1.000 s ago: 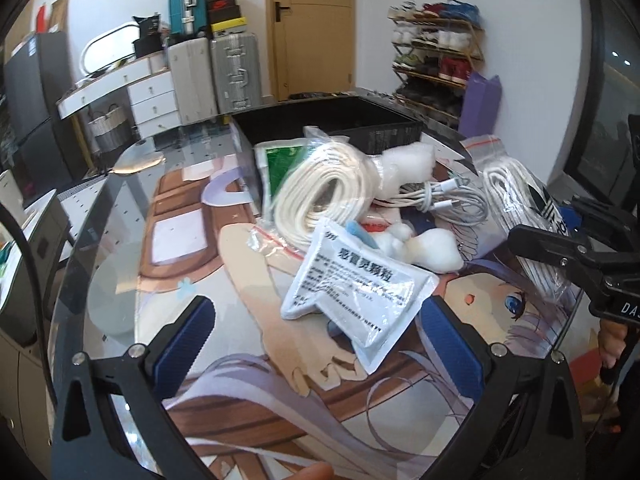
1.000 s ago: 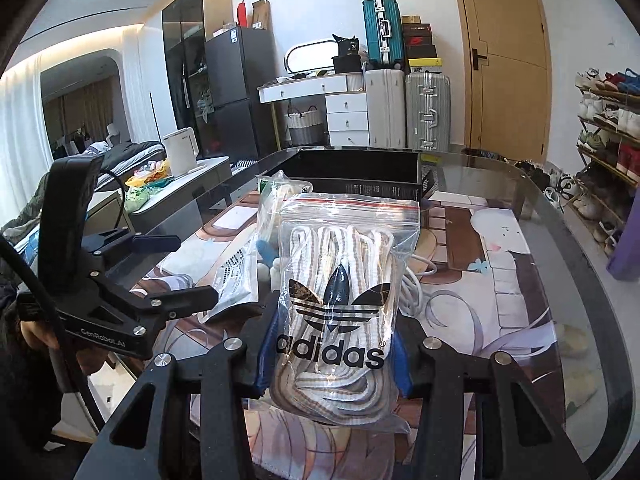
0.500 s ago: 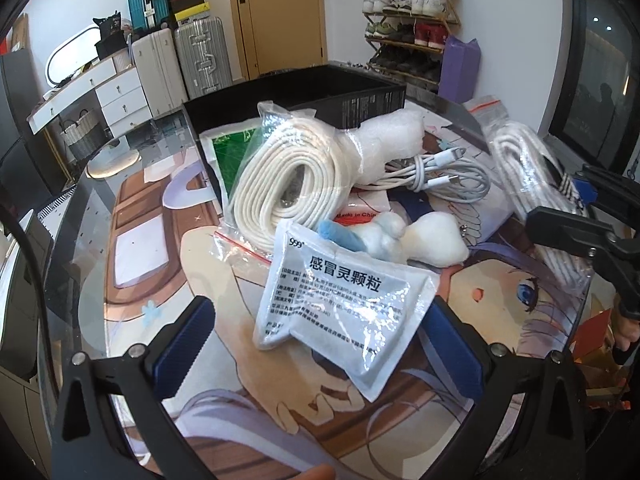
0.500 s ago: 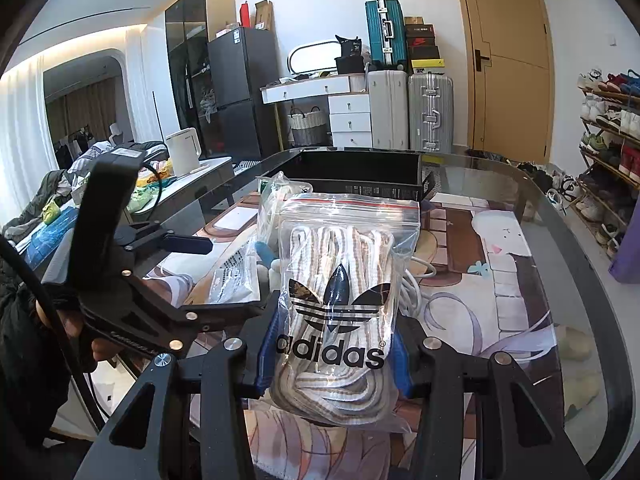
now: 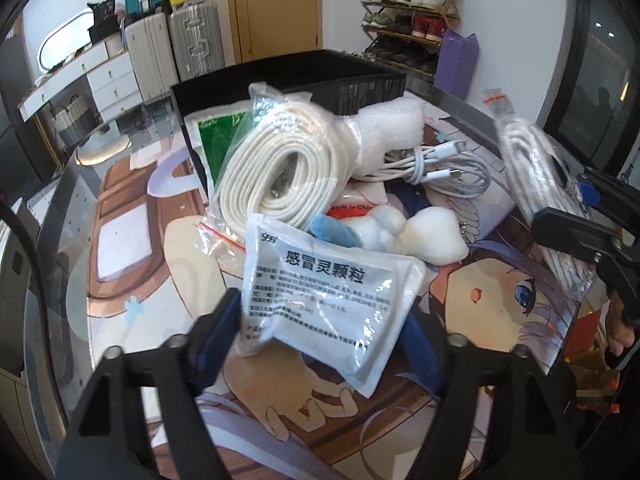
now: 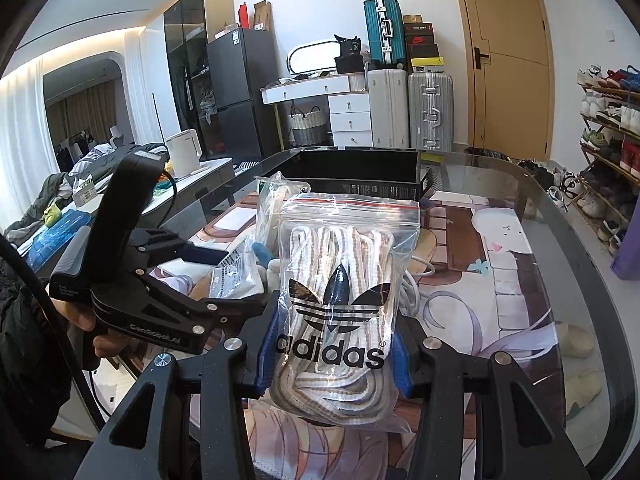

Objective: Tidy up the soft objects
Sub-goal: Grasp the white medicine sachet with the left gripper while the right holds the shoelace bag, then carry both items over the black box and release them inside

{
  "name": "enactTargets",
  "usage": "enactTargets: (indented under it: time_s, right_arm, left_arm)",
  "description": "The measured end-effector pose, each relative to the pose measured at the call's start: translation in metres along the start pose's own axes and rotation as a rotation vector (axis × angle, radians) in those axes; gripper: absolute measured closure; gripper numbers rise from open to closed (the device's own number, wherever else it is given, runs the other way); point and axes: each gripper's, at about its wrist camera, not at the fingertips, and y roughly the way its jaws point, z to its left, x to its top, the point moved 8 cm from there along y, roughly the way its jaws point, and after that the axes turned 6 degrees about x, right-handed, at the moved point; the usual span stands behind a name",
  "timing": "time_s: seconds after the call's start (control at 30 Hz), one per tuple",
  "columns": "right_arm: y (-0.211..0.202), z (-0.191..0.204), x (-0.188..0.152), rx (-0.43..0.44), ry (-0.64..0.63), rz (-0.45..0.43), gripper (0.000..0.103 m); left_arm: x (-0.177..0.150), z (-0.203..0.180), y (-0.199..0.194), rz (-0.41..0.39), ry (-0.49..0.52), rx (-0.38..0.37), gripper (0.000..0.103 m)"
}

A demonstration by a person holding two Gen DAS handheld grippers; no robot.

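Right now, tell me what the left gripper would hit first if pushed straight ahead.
The left gripper, jaws closing, already straddles the white foil sachet with black print; beyond it probably the small white-and-blue plush toy, though depth is unclear.

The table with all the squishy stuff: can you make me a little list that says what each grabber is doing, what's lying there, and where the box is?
right gripper: shut on the adidas bag of laces
left gripper: jaws closing, white medicine sachet between them
pile behind sachet: bagged cream cord, plush toy, white cables
black box: open, at the far end of the table
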Motion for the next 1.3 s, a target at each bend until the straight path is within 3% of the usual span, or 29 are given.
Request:
enactTargets:
  time_s: [0.3,0.73,1.3]
  right_arm:
    - [-0.004,-0.001,0.003,-0.004,0.001,-0.014,0.057]
    - [-0.012,-0.002,0.009,-0.002,0.003,-0.033,0.057]
    - [-0.012,-0.013,0.062,0.022,0.008,-0.048,0.057]
  left_arm:
    - [-0.007,0.009,-0.027,-0.071,-0.059,0.005,0.042]
    - [0.013,0.02,-0.057,-0.181,-0.106,0.04,0.042]
    - [0.052,0.042,-0.074,-0.237,-0.17,0.103,0.042]
